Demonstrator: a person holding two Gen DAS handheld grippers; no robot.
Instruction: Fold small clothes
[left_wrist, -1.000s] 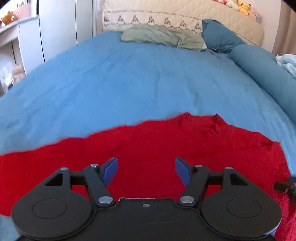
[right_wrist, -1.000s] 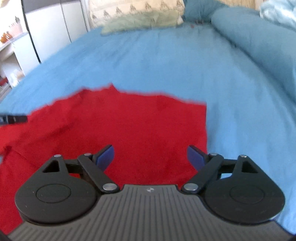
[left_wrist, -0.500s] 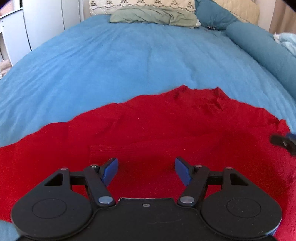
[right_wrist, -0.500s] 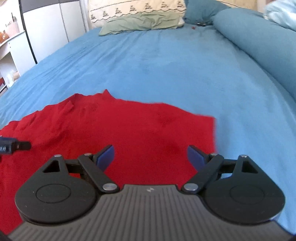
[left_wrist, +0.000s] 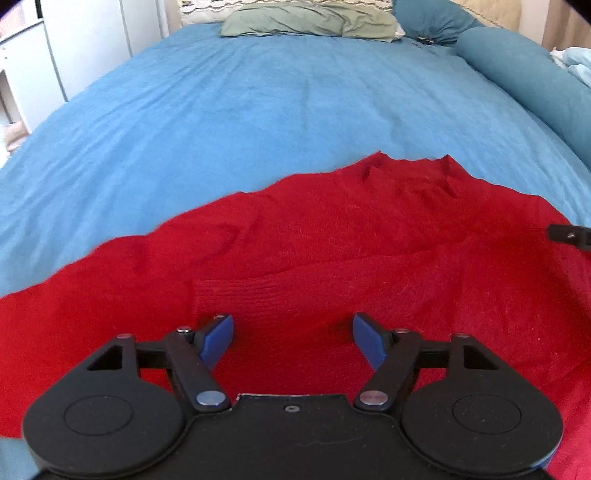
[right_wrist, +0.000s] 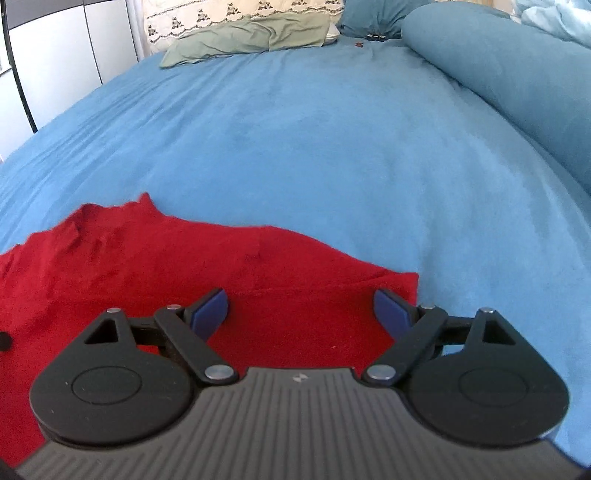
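A red knit garment (left_wrist: 332, 251) lies spread flat on the blue bed, its neck opening pointing away from me. It also shows in the right wrist view (right_wrist: 155, 266). My left gripper (left_wrist: 291, 338) is open and empty, low over the garment's left part near a ribbed band. My right gripper (right_wrist: 301, 310) is open and empty over the garment's right part, close to its right edge. The tip of the right gripper (left_wrist: 569, 234) shows at the right edge of the left wrist view.
The blue bedspread (left_wrist: 277, 110) stretches far ahead. A green pillow (left_wrist: 306, 18) and a teal pillow (left_wrist: 432, 16) lie at the headboard. A long teal bolster (right_wrist: 498, 74) runs along the right side. White cupboards (left_wrist: 85, 44) stand left of the bed.
Both grippers have moved down and forward over the red garment, so more of it fills the views. Both stayed open. The garment lies as before.
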